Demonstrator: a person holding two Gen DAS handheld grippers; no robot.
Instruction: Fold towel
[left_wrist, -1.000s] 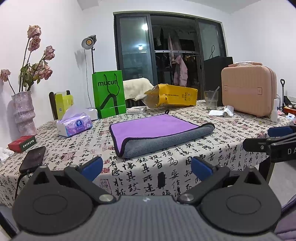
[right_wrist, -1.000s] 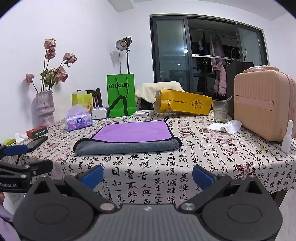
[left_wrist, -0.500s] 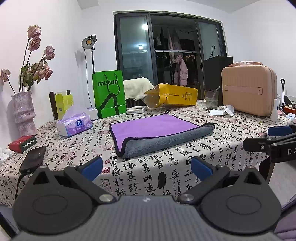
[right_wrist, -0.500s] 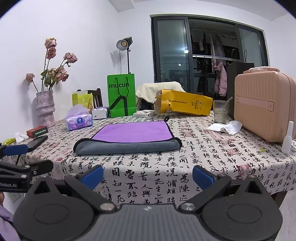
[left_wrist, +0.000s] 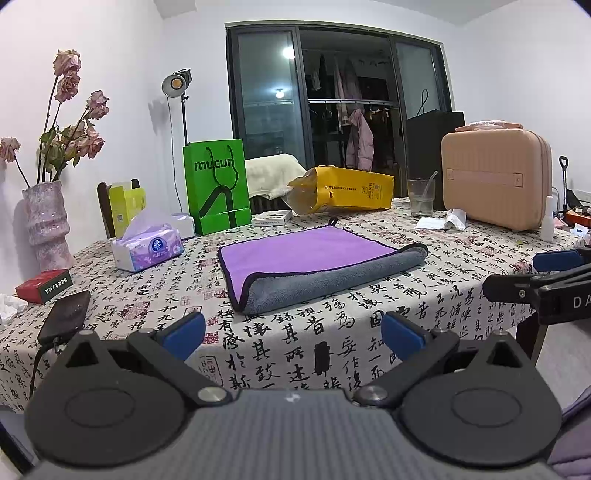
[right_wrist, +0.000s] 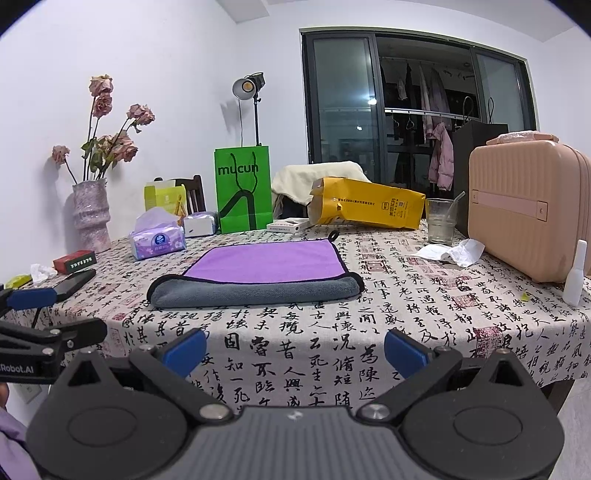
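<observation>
My left hand-held gripper (left_wrist: 291, 332) is held off the near edge of the surface (left_wrist: 332, 354), jaws wide, nothing between the blue rubbery pads (left_wrist: 184, 330). My right hand-held gripper (right_wrist: 295, 345) is the same: spread wide, empty, short of the edge, blue pads (right_wrist: 404, 349) on black plastic arms.

Left to right on the surface: a lumpy pinkish speckled vase (right_wrist: 90, 216) with dried roses, upright at the far left. A small red box (right_wrist: 75, 259) and a flat black phone (right_wrist: 75, 282) lie near it. A soft purple plastic tissue pack (right_wrist: 157, 242) with a tissue sticking up. Behind it a tall glossy green paper bag (right_wrist: 243, 188), upright.

The towel (right_wrist: 258, 275) lies flat mid-surface, well apart from both grippers. It is fluffy microfibre, folded once: purple face on top, grey face showing at the rolled near fold, dark piping along the edge, a small hanging loop at the far corner. Roughly rectangular, near corners rounded.

Behind the towel, a crinkled yellow paper bag (right_wrist: 369, 208) lies on its side. Right of it, a clear glass (right_wrist: 441, 225) with a straw, then crumpled white paper (right_wrist: 452, 253). Far right, a ribbed, rounded pink hard case (right_wrist: 528, 210), upright, and a small white bottle (right_wrist: 575, 275) just beside it. The cloth over the surface is beige with black calligraphy print.
</observation>
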